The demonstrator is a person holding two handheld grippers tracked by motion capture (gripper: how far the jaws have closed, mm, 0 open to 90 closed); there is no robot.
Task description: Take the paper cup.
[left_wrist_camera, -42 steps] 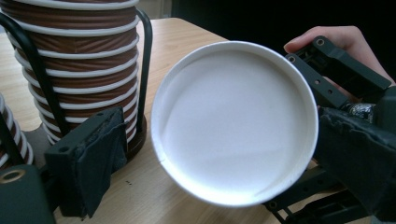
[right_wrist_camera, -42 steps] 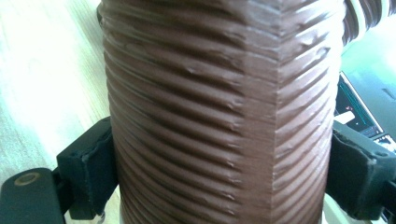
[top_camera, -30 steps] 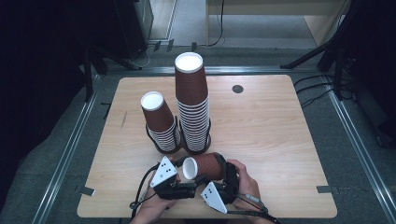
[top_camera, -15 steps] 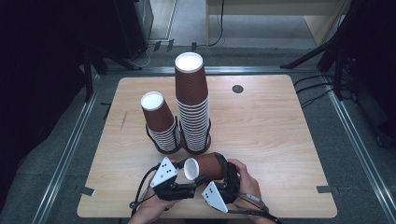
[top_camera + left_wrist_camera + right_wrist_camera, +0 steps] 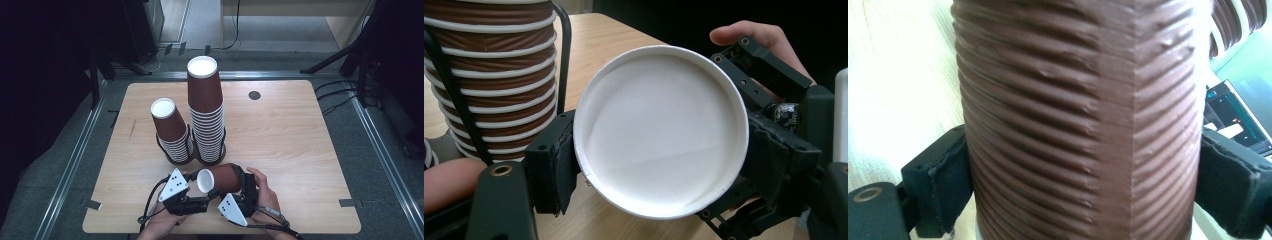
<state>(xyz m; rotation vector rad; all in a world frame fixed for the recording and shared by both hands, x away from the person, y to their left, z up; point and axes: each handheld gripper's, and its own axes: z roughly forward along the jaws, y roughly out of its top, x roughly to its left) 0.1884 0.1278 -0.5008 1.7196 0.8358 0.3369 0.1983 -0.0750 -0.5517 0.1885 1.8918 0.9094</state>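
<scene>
Low in the middle of the high view, you are holding one brown paper cup [image 5: 220,178] on its side just above the bench [image 5: 295,145], its white mouth turned toward the left of the frame. Your left tongs [image 5: 206,196] have closed onto the rim end: in the left gripper view the two black pads sit at the left and right edges of the round white opening [image 5: 661,132], pressing on the rim, with the jaws drawn almost as far in as they go. Your right tongs [image 5: 239,186] straddle the ribbed brown wall [image 5: 1078,120] of that same cup nearer its base; in the right gripper view a pad stands at each side of the wall, and the jaws have just been opening with the cup between them, so I cannot tell whether the pads are pressing on it. Behind the cup, toward the middle of the high view, two stacks of upturned brown cups stand just beside each other in black wire holders, the tall stack [image 5: 206,115] to the right and the short stack [image 5: 172,132] to the left.
</scene>
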